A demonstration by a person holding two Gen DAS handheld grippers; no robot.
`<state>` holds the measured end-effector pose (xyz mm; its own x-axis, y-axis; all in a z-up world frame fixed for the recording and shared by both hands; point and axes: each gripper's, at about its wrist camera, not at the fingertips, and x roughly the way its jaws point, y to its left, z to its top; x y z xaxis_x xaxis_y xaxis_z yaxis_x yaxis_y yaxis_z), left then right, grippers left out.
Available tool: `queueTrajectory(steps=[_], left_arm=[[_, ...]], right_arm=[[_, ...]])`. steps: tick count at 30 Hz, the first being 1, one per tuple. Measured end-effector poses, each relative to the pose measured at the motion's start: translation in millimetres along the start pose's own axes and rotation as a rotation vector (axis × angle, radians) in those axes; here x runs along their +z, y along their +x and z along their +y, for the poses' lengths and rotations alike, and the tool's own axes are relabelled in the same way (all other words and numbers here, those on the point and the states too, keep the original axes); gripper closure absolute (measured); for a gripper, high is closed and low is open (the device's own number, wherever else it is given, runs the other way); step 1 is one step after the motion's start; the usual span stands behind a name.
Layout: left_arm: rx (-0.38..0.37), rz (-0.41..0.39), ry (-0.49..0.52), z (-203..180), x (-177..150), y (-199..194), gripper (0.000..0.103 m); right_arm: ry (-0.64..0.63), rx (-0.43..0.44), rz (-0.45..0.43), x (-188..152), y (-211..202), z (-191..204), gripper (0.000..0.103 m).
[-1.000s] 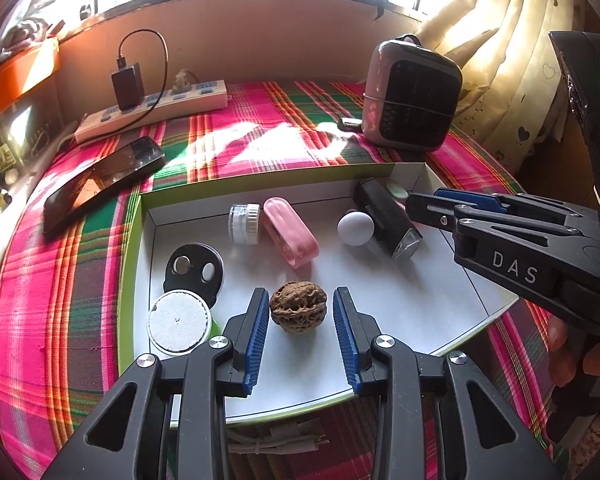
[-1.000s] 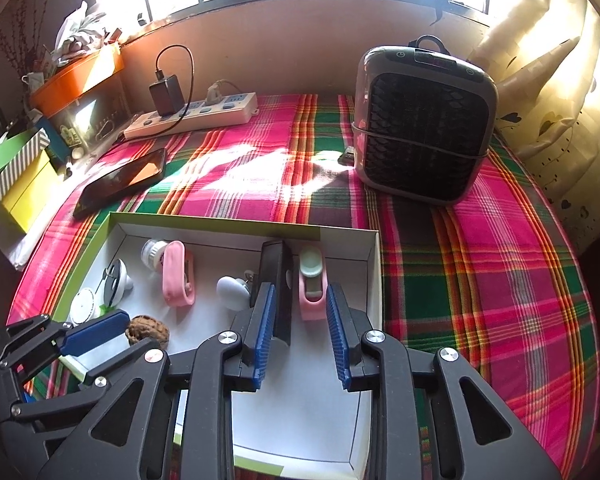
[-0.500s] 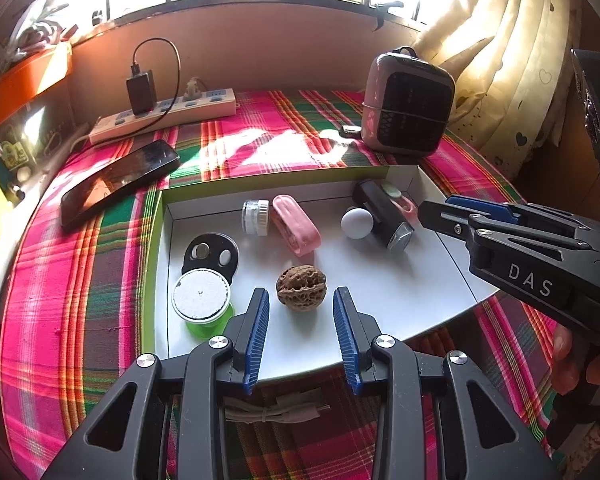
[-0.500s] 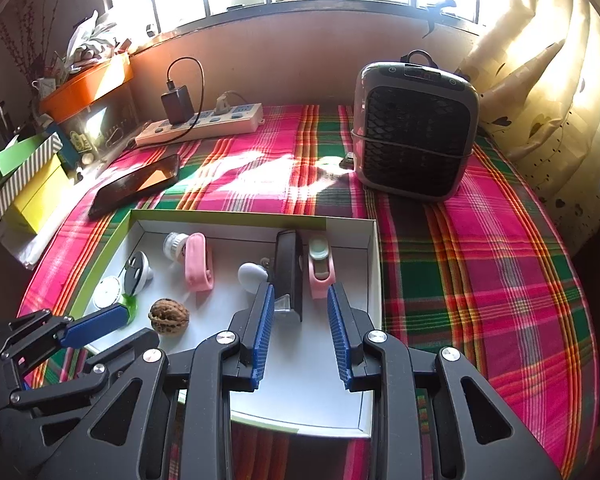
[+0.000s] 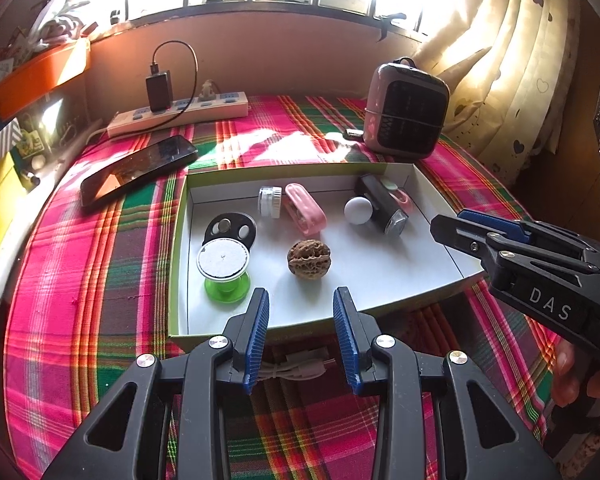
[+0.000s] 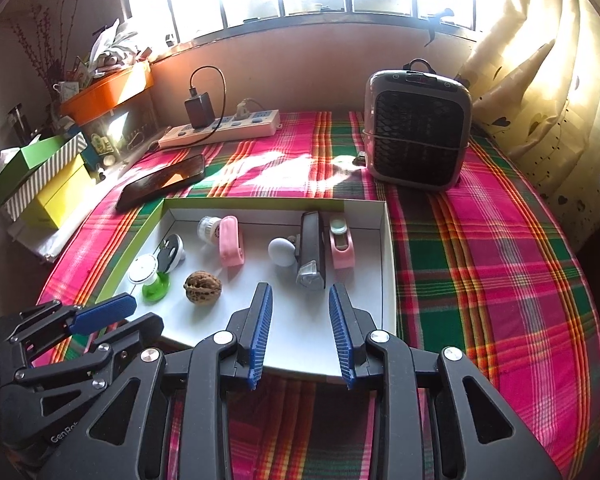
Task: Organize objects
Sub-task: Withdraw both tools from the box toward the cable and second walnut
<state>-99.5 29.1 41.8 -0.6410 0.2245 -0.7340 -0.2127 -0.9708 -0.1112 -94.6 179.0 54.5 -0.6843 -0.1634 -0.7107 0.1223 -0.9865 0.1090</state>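
One plaid-covered tabletop (image 6: 500, 280), striped pink, green and red, carries everything I am sorting. One shallow white cardboard tray with a green rim (image 5: 440, 196) lies near its front edge, holding the small things so that they stay gathered. Along the tray's far wall: one black block-shaped lamp (image 5: 380, 208), two pink plastic clips (image 6: 231, 242), one white ball (image 5: 357, 210) and one small white screw-cap jar (image 5: 270, 201). Towards the left wall stand one green spool with a white top (image 5: 223, 266) and one black disc with holes (image 5: 231, 229); one brown wrinkled walnut (image 5: 309, 258) sits mid-tray. My left gripper (image 5: 302, 318) hangs spread and empty at the tray's front edge; my right gripper (image 6: 300, 328), its jaws just having opened wider, is likewise empty there.
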Motion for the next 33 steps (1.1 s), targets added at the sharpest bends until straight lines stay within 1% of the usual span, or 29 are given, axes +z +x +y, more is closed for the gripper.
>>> queueTrajectory(steps=[12,16,18,26,33], left_arm=[[-0.020,-0.024,-0.030,12,-15,-15,0.070],[-0.028,-0.019,-0.044,17,-22,-17,0.069],[-0.031,-0.014,-0.045,19,-25,-17,0.068],[-0.047,0.019,-0.057,24,-40,-11,0.063],[-0.049,0.036,-0.061,27,-43,-6,0.062]], right_arm=[[-0.005,0.029,-0.009,-20,-13,4,0.067],[-0.017,0.035,-0.001,-28,-12,7,0.067],[-0.013,0.045,0.008,-32,-11,7,0.064],[-0.033,0.068,0.020,-46,-9,13,0.061],[-0.033,0.084,0.039,-51,-4,14,0.059]])
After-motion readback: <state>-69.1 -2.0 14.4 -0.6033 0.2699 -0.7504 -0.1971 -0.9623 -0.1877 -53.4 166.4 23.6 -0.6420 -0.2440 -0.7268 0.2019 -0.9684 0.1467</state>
